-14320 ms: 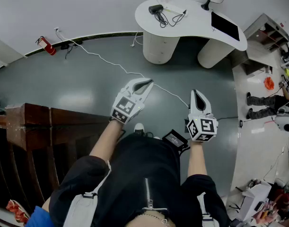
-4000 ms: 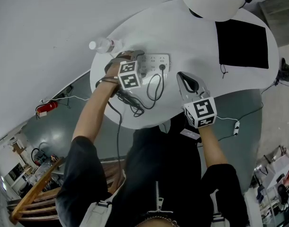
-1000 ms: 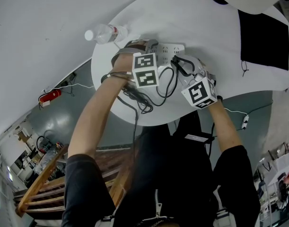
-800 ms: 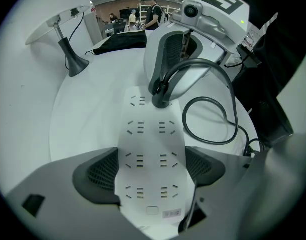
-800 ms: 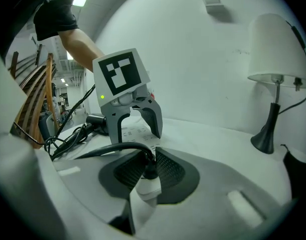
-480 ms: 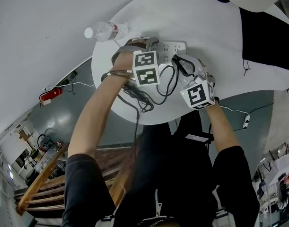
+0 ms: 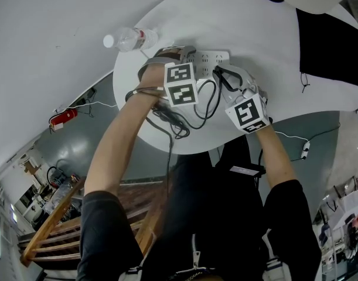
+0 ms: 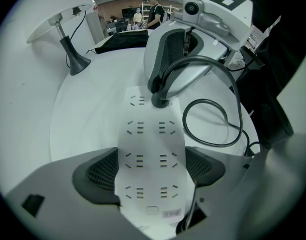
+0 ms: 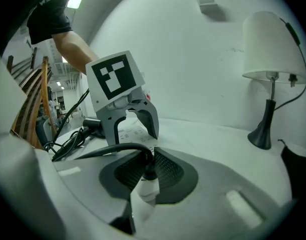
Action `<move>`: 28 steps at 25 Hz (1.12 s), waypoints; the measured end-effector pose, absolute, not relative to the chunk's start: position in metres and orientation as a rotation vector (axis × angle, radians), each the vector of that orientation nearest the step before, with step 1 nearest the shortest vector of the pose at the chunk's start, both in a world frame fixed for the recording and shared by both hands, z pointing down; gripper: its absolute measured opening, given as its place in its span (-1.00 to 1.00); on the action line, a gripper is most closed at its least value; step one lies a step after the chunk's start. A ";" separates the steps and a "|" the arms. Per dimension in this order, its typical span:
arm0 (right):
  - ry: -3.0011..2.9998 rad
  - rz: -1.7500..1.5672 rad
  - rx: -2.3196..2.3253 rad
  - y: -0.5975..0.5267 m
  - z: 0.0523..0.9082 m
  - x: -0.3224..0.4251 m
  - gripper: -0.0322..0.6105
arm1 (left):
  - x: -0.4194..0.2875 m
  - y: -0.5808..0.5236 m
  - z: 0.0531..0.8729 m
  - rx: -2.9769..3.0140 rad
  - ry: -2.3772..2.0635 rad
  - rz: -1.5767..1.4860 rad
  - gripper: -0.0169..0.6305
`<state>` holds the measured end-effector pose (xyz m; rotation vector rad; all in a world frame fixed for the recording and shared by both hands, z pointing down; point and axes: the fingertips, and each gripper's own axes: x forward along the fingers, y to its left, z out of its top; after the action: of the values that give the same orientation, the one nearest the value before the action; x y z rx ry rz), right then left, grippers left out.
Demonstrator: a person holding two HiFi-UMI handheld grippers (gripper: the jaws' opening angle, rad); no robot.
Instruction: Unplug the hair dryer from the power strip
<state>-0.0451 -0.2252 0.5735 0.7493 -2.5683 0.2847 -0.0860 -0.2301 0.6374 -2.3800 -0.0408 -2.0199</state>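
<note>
Our left gripper [image 8: 151,172] clamps the flat white plastic power strip [image 8: 148,134]; our right gripper [image 9: 146,177] pinches the black hair-dryer plug [image 8: 160,102].

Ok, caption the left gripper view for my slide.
Left gripper clamps the white power strip while the right gripper grips the plug.

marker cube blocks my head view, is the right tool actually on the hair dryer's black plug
Observer: Yes. The right gripper view shows the right tool shut on the black plug.
Operator: is it out of the socket
Observer: No. In the left gripper view it sits seated in the white plastic power strip.
Operator: anything holding the strip down
Observer: The left tool clamps the strip's near end between its pads.
</note>
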 end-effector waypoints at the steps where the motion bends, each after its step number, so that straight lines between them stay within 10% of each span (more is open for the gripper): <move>1: -2.565 0.272 0.763 -0.225 0.573 -0.045 -0.75 | -0.086 -0.230 0.637 -2.375 -0.039 -2.028 0.29; 28: -2.529 0.198 0.813 -0.225 0.571 -0.042 -0.76 | -0.085 -0.232 0.638 -2.373 -0.009 -2.050 0.29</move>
<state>-0.0424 -0.2246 0.5706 0.8129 -2.5288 0.1976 -0.0849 -0.2324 0.6382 -2.3729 -0.0091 -2.0502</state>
